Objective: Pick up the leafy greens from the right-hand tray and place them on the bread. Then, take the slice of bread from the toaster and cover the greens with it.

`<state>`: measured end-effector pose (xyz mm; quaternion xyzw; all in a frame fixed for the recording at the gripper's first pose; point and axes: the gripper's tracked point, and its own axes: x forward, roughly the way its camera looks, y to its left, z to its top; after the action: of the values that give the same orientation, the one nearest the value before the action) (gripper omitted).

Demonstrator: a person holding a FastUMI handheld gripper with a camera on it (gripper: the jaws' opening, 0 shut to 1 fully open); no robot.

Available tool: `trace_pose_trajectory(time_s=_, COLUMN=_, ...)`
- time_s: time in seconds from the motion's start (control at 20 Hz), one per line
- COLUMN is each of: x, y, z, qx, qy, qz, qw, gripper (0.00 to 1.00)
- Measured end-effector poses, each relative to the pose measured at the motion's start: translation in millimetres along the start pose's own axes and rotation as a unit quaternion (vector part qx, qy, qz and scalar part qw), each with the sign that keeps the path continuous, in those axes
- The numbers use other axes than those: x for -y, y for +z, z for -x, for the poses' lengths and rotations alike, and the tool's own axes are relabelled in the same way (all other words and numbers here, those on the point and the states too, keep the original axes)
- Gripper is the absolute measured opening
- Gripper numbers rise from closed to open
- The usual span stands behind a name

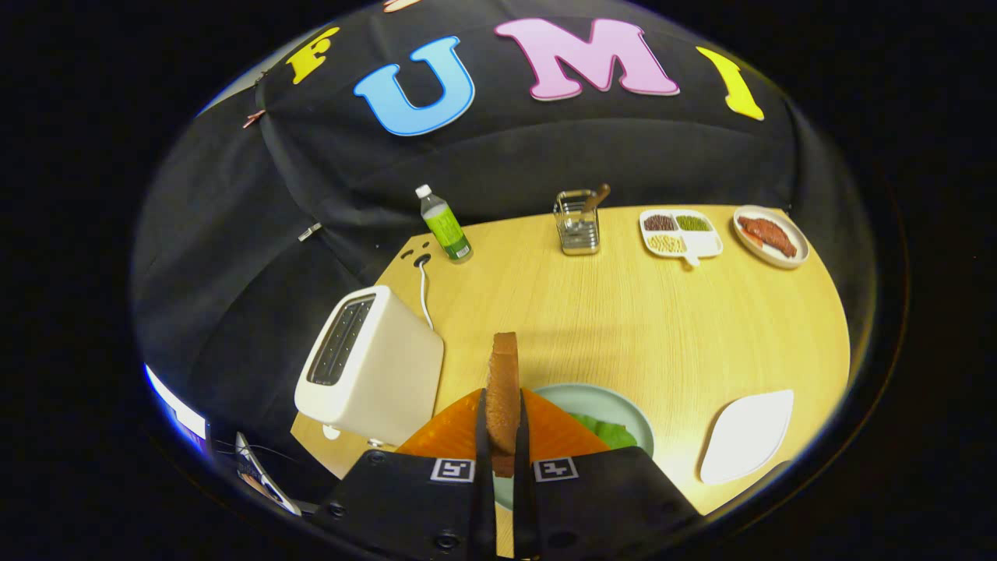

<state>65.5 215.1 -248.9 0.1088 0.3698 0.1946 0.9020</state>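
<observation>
The tool [502, 436] is clamped on the slice of bread [503, 389], which stands on edge between its two fingers, above the pale green plate [615, 405] at the bench's [662, 327] near edge. The leafy greens [611, 431] already lie on that plate, just to the right of the fingers. The toaster [372, 366] stands close by at the bench's near left corner, and the white tray [746, 436] lies near the near right corner. The step in hand looks like covering the greens. To do it well, the slice should be tipped flat and centred over the leaves, lowered until it rests, and only then let go, so it neither drops on edge nor drags the greens aside.
</observation>
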Motion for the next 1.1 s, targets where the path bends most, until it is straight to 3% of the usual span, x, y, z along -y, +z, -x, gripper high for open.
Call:
trace_pose_trajectory(time_s=0.25, x=17, y=-31, z=-8, qx=-0.016, qy=-0.007, qz=-0.039, qw=0.999, gripper=0.13)
trace_pose_trajectory(time_s=0.55, x=56, y=-50, z=-11, qx=-0.017, qy=-0.054, qz=-0.063, qw=0.996, gripper=0.17)
trace_pose_trajectory(time_s=0.8, x=89, y=-59, z=-13, qx=-0.019, qy=-0.102, qz=-0.044, qw=0.994, gripper=0.44)
trace_pose_trajectory(time_s=0.85, x=95, y=-60, z=-12, qx=-0.020, qy=-0.112, qz=-0.033, qw=0.993, gripper=0.56)
trace_pose_trajectory(time_s=0.9, x=97, y=-64, z=-12, qx=-0.022, qy=-0.117, qz=-0.024, qw=0.993, gripper=0.59)
trace_pose_trajectory(time_s=0.95, x=98, y=-68, z=-12, qx=-0.027, qy=-0.120, qz=-0.016, qw=0.992, gripper=0.72)
trace_pose_trajectory(time_s=1.1, x=97, y=-64, z=-4, qx=-0.016, qy=-0.127, qz=-0.006, qw=0.992, gripper=0.88)
